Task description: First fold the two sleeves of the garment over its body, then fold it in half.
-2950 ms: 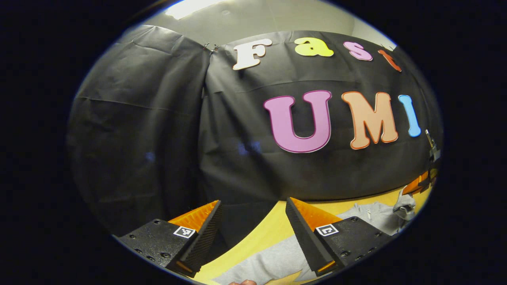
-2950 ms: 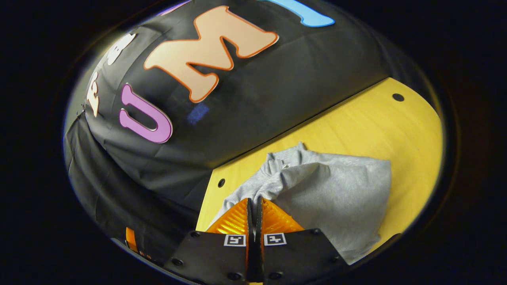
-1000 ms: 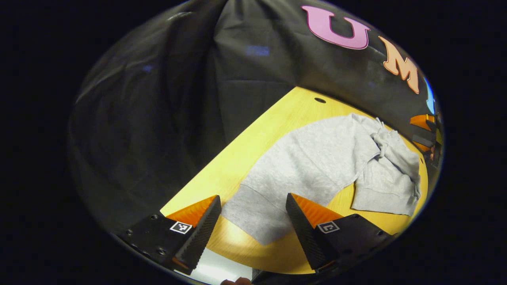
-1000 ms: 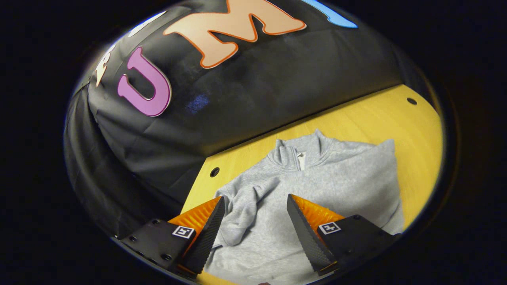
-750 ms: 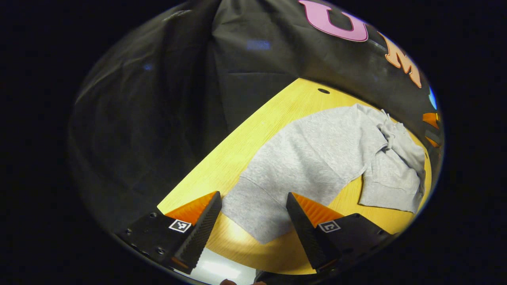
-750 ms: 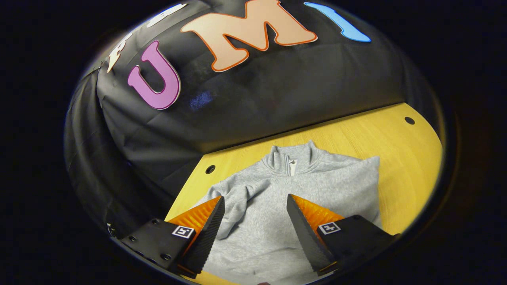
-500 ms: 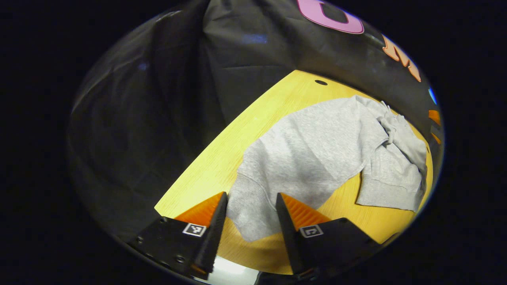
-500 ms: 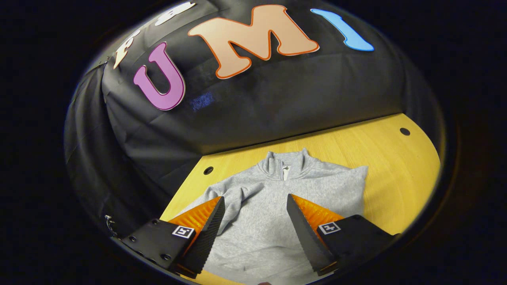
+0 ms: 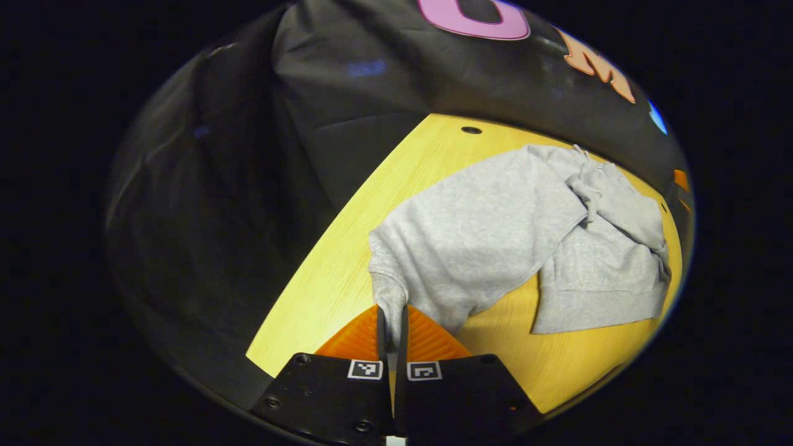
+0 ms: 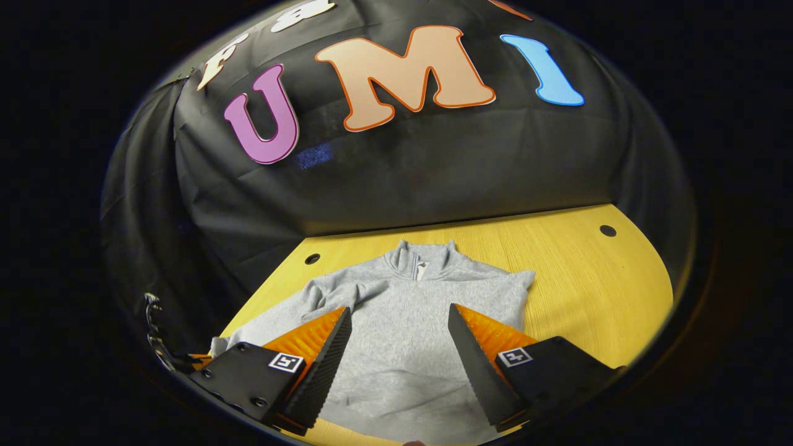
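Our left tool [image 9: 391, 328] is closed, both fingers pinching the cuff of the left sleeve [image 9: 391, 296]. The grey garment [image 9: 495, 229] lies flat on the yellow worktop [image 9: 334, 291], its body stretching ahead and to the right of that tool. Our right tool [image 10: 399, 347] hovers wide open above the body, holding nothing. Black cloth walls the booth.

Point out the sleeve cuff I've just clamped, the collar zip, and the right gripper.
sleeve cuff [image 9: 391, 298], left gripper view, ribbed end above the fingers.
collar zip [image 10: 416, 267], right gripper view, mid-placket.
right gripper [image 10: 399, 322], right gripper view, midway between fingertips.
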A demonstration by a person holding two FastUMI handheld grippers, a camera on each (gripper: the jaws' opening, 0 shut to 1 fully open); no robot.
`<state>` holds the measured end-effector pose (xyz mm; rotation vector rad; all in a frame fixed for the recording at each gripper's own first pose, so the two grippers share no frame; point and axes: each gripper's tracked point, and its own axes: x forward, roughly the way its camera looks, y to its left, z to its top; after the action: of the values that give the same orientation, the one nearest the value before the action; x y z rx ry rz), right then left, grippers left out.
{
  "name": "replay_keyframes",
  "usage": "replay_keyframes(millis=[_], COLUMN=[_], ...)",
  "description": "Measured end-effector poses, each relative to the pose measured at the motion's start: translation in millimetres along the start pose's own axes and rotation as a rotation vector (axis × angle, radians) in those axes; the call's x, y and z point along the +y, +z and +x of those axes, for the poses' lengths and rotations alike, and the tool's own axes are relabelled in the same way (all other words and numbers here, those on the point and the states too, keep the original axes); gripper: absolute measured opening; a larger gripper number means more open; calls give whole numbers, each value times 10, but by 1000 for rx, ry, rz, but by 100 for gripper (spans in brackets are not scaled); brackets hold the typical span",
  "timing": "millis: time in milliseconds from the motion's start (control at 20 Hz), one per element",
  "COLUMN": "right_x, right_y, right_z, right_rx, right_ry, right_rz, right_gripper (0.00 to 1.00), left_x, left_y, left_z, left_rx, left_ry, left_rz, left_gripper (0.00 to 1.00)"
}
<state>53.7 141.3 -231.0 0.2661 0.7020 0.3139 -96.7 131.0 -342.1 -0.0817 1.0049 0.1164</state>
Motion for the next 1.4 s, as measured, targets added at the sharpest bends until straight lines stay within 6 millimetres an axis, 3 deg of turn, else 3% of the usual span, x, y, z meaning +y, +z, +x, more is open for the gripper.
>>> replay_keyframes(millis=[300, 450, 500, 550, 600, 700, 850, 900, 1100, 1400], right_x=[-122, -218, -273, -332, -400, -546, -709, -763, -940, -1189], right_y=[-299, -466, -524, -550, -587, -598, -663, -679, -721, -754], right_z=[-305, -396, -436, -487, -536, -663, -792, -829, -1043, -1237], right_rx=[28, 49, 56, 58, 58, 52, 59, 57, 45, 32], right_ry=[-16, -30, -38, -49, -61, -90, -122, -131, -167, -207], right_rz=[-69, -46, -37, -32, -30, -32, -25, -21, -5, 0], right_gripper=[98, 98, 94, 98, 94, 98, 98, 94, 98, 98], left_x=[-283, -521, -583, -681, -789, -1005, -1419, -1591, -2237, -3246], left_y=[857, 1305, 1438, 1568, 1664, 1849, 2057, 2128, 2444, 2647], left_z=[-107, -58, -68, -63, -75, -79, -130, -143, -240, -388], left_rx=[-112, -173, -197, -217, -233, -264, -300, -310, -371, -412], left_ry=[-60, -96, -103, -113, -126, -152, -203, -224, -300, -420], left_rz=[6, 16, 31, 48, 64, 88, 120, 131, 184, 255], left_gripper=[0, 0, 0, 0, 0, 0, 0, 0, 0, 0])
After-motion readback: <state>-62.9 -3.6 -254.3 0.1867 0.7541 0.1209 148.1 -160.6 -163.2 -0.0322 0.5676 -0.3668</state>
